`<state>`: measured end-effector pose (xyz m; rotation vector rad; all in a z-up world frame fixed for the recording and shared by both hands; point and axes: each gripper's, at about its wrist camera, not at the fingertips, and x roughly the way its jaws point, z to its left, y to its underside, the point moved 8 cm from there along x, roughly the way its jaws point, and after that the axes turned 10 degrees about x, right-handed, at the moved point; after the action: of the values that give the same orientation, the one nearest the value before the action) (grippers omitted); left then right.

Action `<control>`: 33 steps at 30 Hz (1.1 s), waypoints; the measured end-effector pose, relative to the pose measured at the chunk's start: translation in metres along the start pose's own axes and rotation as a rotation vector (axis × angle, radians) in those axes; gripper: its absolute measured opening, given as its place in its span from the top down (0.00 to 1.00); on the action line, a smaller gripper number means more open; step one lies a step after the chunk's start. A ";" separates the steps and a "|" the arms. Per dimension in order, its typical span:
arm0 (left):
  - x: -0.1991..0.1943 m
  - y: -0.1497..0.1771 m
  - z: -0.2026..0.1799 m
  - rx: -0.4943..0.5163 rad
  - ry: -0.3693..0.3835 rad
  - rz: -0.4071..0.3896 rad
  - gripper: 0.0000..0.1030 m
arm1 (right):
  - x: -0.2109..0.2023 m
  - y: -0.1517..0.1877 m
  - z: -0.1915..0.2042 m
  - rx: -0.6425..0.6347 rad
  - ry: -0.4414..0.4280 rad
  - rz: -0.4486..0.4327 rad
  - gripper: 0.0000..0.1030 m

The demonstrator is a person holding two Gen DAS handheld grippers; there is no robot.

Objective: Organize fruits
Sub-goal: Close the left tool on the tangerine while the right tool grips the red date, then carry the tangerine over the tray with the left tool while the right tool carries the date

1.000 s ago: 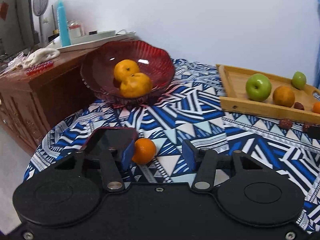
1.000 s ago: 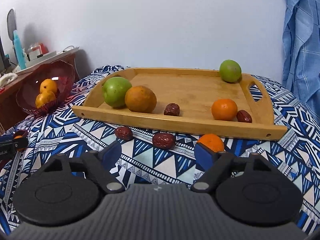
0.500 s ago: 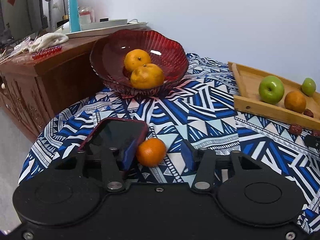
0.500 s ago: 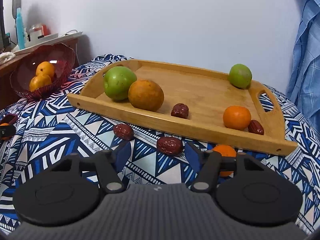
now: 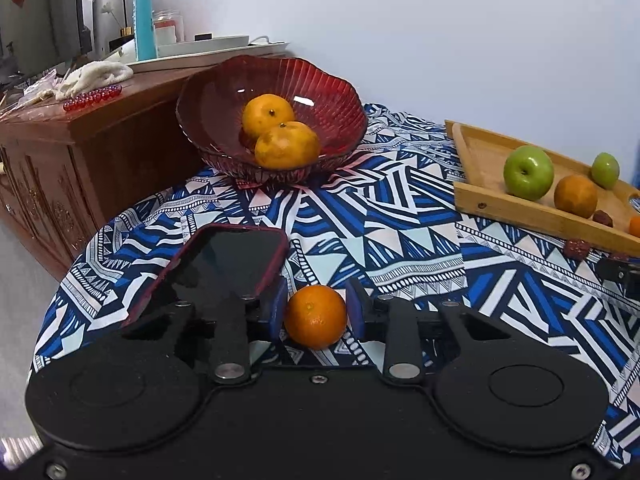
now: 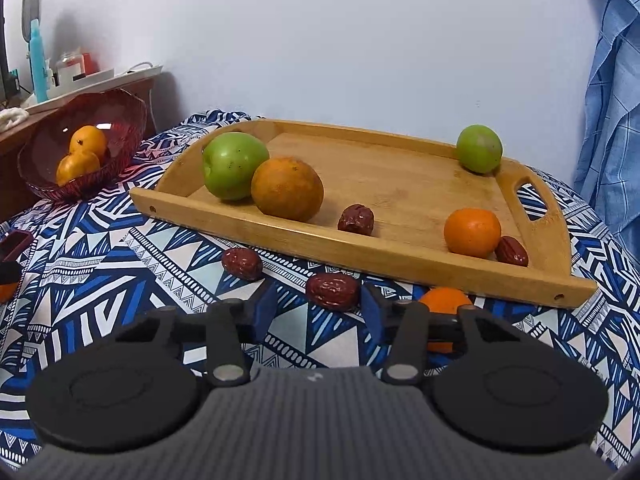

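Beside the dark phone (image 5: 224, 268) on the patterned tabletop (image 5: 400, 220), the left tongs (image 5: 316, 312) pinch a small orange (image 5: 316, 316), both blue pads against it. Beyond it the red bowl (image 5: 332, 92) holds two oranges. The right tongs (image 6: 316, 308) stand spread near the wooden tray (image 6: 400, 256), a red date (image 6: 333, 291) between their tips.

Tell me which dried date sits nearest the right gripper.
The date on the cloth, just ahead of the right gripper; the other loose date lies farther left.
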<state>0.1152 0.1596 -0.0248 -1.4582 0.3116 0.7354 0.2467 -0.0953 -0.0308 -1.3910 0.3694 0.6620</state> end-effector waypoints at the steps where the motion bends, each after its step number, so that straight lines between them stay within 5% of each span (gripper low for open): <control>1: -0.001 0.001 -0.001 0.001 0.003 -0.003 0.71 | 0.000 0.000 0.000 0.001 0.001 -0.002 0.57; 3: -0.005 0.001 -0.004 0.002 0.005 -0.014 0.72 | -0.002 -0.001 -0.002 0.004 0.009 -0.012 0.66; 11: -0.017 -0.006 -0.023 0.038 0.045 -0.067 0.72 | -0.015 -0.006 0.003 -0.025 0.001 -0.064 0.66; 19: -0.032 -0.019 -0.063 0.088 0.192 -0.132 0.72 | -0.023 -0.007 0.005 -0.022 -0.010 -0.078 0.66; 33: -0.033 -0.102 -0.128 0.133 0.306 -0.209 0.72 | -0.036 -0.032 -0.011 0.051 -0.013 -0.134 0.66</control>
<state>0.1837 0.0334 0.0593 -1.4495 0.4262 0.3158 0.2404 -0.1155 0.0142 -1.3496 0.2786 0.5479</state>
